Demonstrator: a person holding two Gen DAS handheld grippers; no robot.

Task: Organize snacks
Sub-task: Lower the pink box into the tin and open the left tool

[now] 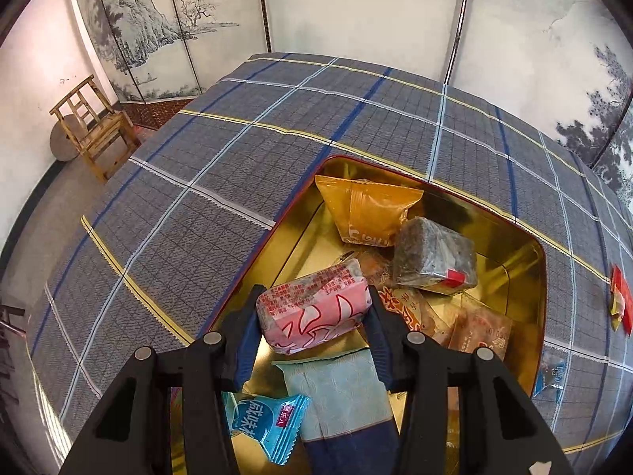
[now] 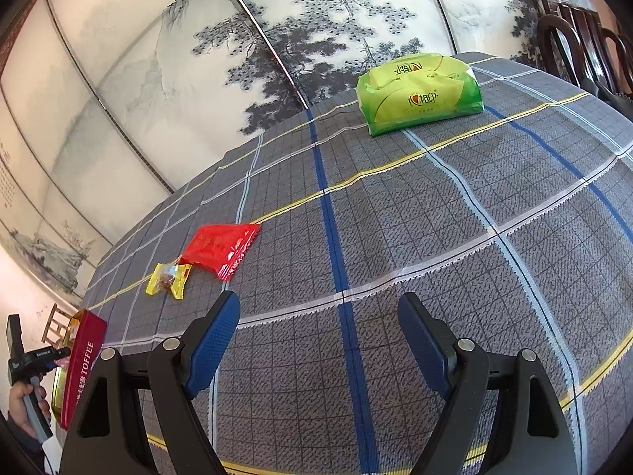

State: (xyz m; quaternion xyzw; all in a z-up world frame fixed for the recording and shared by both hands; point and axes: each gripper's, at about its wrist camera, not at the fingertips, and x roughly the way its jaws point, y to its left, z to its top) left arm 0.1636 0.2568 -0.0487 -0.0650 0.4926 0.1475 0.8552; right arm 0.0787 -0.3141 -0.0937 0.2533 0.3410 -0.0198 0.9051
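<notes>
While right fingers gape empty, left fingers clamp a pink-wrapped snack.

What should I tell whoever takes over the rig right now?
Left gripper: shut on a pink snack pack, held over the open gold tin.
Right gripper: open, holding nothing, above bare tablecloth.
Done: several snacks in the tin, including an orange packet and a dark wrapped block.
Left: release the pink pack into the tin, then collect the red packet and yellow candy. The green bag sits at the far edge.
</notes>
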